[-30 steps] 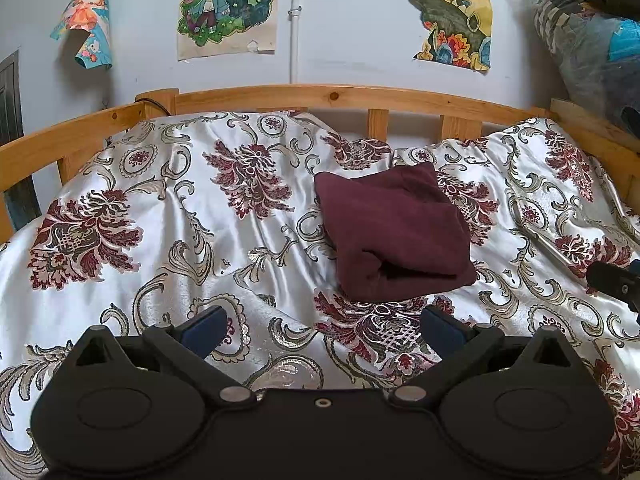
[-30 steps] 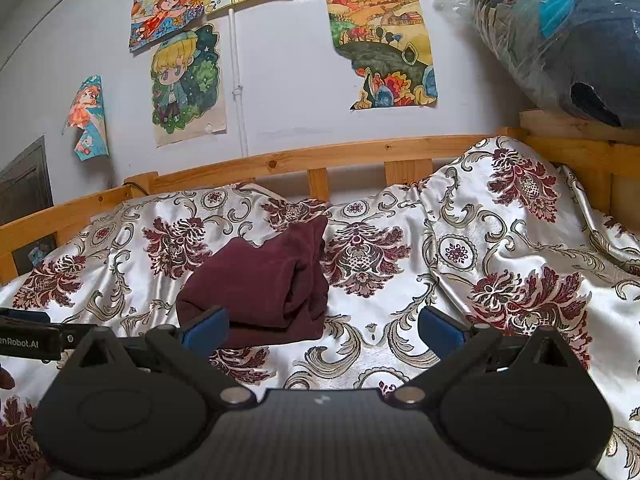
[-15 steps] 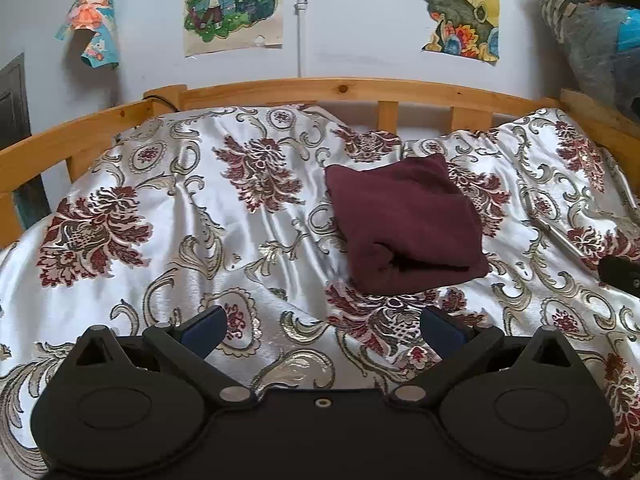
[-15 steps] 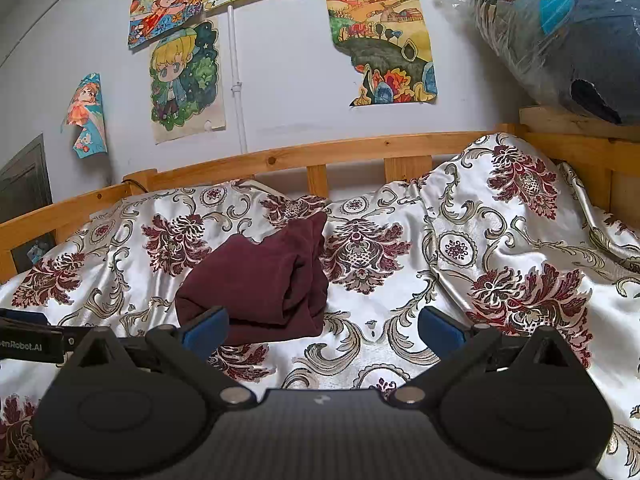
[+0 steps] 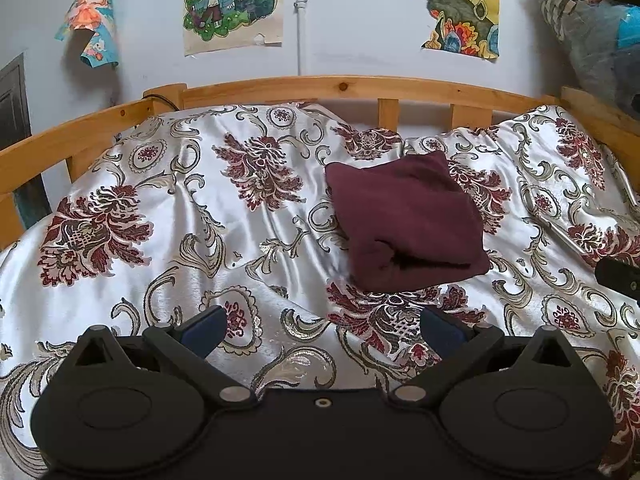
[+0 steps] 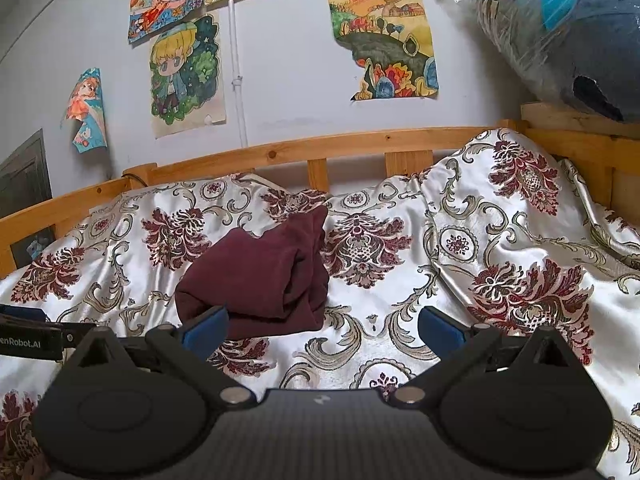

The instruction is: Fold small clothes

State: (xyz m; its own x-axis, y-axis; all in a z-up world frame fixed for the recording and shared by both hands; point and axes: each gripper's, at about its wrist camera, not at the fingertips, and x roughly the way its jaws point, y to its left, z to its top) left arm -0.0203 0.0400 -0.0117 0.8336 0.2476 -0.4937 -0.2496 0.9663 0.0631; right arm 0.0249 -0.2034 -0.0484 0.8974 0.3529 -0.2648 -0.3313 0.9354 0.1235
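- Left wrist view showed the maroon garment lying folded into a compact, roughly square bundle on the bed, right of centre and towards the far rail.
- Its open layered edge faced near, which suggests the last fold was brought over from the far side, though that is a judgement from how it lay.
- The left gripper hung above the patterned bedspread, nearer than the garment and apart from it; its jaws were spread wide with nothing between them.
- In the right wrist view the right gripper likewise had its jaws wide apart and empty, with the garment just beyond its left blue pad.
- Whether that pad touched the cloth could not be told; it seemed only to overlap it in the view.
- Each gripper's black body showed at the edge of the other's view, so the two stood on either side of the bundle, left and right.
- Both tools being free of the cloth fits a garment judged finished, resting flat so its folds would hold.
- Drawings were stuck to the far wall, and a plastic-wrapped bundle sat at far right, clear of the work.
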